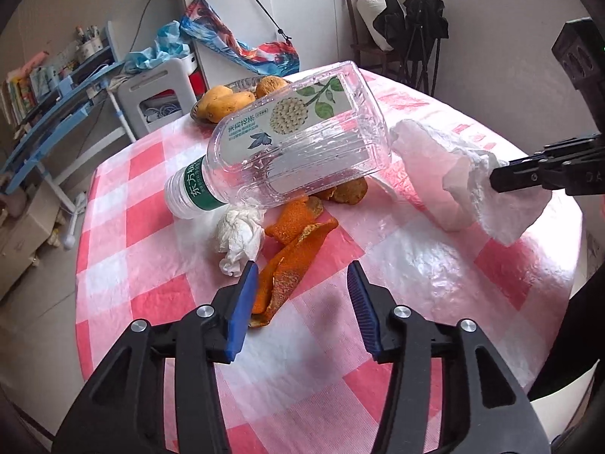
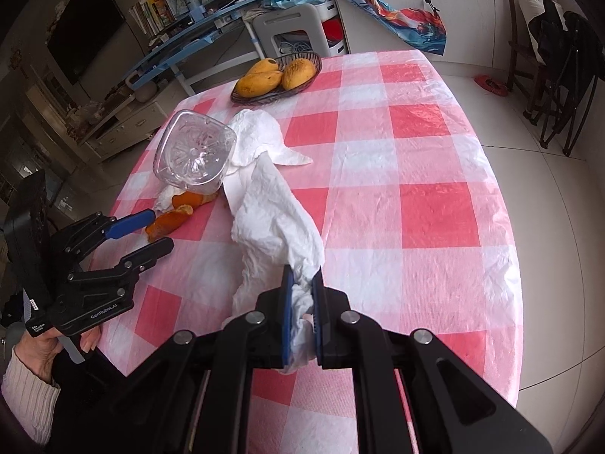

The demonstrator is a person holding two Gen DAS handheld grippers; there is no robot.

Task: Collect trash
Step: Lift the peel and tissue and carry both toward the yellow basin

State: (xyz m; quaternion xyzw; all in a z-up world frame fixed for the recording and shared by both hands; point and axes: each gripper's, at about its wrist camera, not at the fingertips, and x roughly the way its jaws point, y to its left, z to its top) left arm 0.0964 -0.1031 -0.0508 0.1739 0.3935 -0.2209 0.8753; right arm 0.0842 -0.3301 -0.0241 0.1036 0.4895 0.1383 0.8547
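An empty clear plastic bottle [image 1: 295, 140] lies on its side on the pink checked tablecloth, resting on orange peels [image 1: 291, 249]. A crumpled white tissue [image 1: 238, 234] lies beside the peels. My left gripper [image 1: 302, 283] is open and empty, its fingers either side of the nearest peel's end. My right gripper [image 2: 302, 276] is shut on a large white paper towel [image 2: 276, 219] and holds it up off the table; it also shows in the left wrist view [image 1: 453, 181]. The bottle's base [image 2: 194, 151] faces the right wrist camera, with the left gripper [image 2: 149, 232] below it.
A basket of mangoes [image 2: 276, 75] stands at the table's far edge. The round table's edge [image 2: 506, 227] drops off to a tiled floor. A white stool [image 2: 298, 30], blue shelves and a chair with bags stand beyond the table.
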